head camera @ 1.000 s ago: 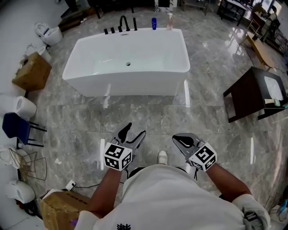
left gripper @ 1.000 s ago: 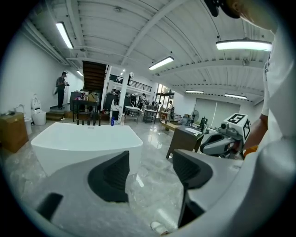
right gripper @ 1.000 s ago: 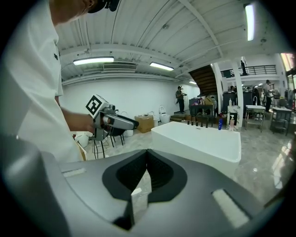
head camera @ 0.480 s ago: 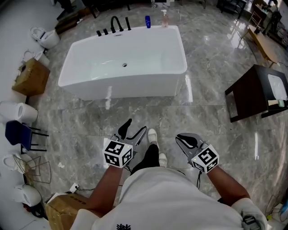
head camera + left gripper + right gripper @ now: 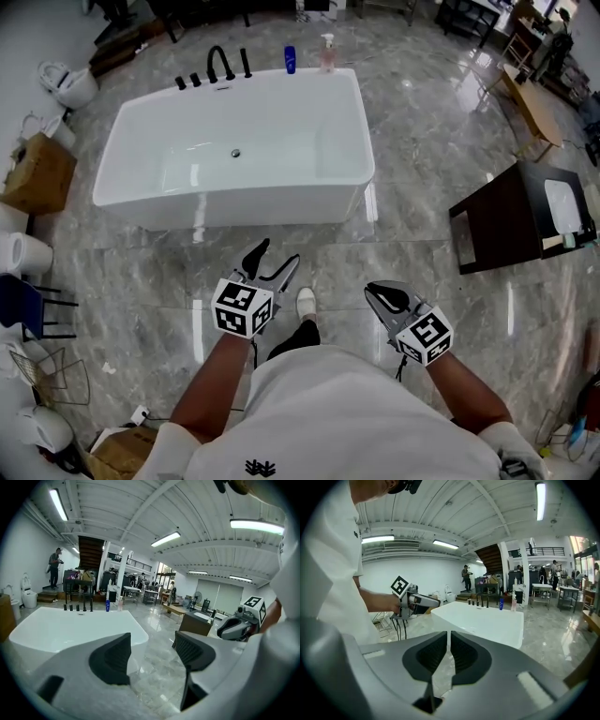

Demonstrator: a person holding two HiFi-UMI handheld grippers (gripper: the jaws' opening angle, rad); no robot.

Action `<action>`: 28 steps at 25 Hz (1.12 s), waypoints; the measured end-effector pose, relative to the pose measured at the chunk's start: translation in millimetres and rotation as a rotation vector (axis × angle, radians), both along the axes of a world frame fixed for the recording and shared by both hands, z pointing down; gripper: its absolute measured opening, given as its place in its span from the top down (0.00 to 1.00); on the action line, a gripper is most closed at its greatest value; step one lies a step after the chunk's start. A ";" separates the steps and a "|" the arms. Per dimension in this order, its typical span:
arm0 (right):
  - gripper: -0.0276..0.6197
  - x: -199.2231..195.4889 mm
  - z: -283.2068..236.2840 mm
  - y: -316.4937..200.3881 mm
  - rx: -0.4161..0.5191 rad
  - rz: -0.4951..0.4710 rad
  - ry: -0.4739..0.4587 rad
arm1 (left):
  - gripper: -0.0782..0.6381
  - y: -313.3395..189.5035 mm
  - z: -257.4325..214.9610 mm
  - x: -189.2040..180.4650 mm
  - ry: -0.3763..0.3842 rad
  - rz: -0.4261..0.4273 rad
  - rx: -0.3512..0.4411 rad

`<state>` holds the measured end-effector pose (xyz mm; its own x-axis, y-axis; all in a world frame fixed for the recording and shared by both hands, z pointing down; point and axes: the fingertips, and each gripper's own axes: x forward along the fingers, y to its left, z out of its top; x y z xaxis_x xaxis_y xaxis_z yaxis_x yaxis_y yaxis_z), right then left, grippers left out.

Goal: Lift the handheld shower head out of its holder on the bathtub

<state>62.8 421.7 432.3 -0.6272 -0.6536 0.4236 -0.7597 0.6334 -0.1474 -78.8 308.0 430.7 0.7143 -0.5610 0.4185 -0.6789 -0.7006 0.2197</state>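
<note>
The white bathtub (image 5: 234,202) stands on the marble floor ahead of me. On its far rim is a row of black fittings, with the curved spout (image 5: 221,63) and a slim upright black piece, apparently the handheld shower head (image 5: 246,62), at the right end. The same row shows small in the left gripper view (image 5: 91,603) and the right gripper view (image 5: 487,601). My left gripper (image 5: 275,258) is open and empty, well short of the tub's near wall. My right gripper (image 5: 372,292) is shut on nothing, held beside it.
A blue bottle (image 5: 290,59) and a pump bottle (image 5: 327,52) stand at the tub's far rim. A dark low table (image 5: 511,217) is at the right. A cardboard box (image 5: 37,173), toilets (image 5: 67,84), a blue chair (image 5: 21,302) and a wire basket (image 5: 52,373) line the left side.
The person has stepped forward; the tub now sits nearer and further left in the head view. Both grippers keep their states, left open and right shut.
</note>
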 end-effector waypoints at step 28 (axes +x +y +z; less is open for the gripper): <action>0.93 51.1 -11.9 -317.8 0.015 -0.218 -0.050 | 0.49 -270.9 15.6 43.0 -0.053 -0.225 -0.026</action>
<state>114.0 103.8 420.4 -0.7742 -0.5063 0.3799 -0.5966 0.7841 -0.1708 -35.8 37.1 446.3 0.5490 -0.6921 0.4685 -0.8285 -0.5247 0.1958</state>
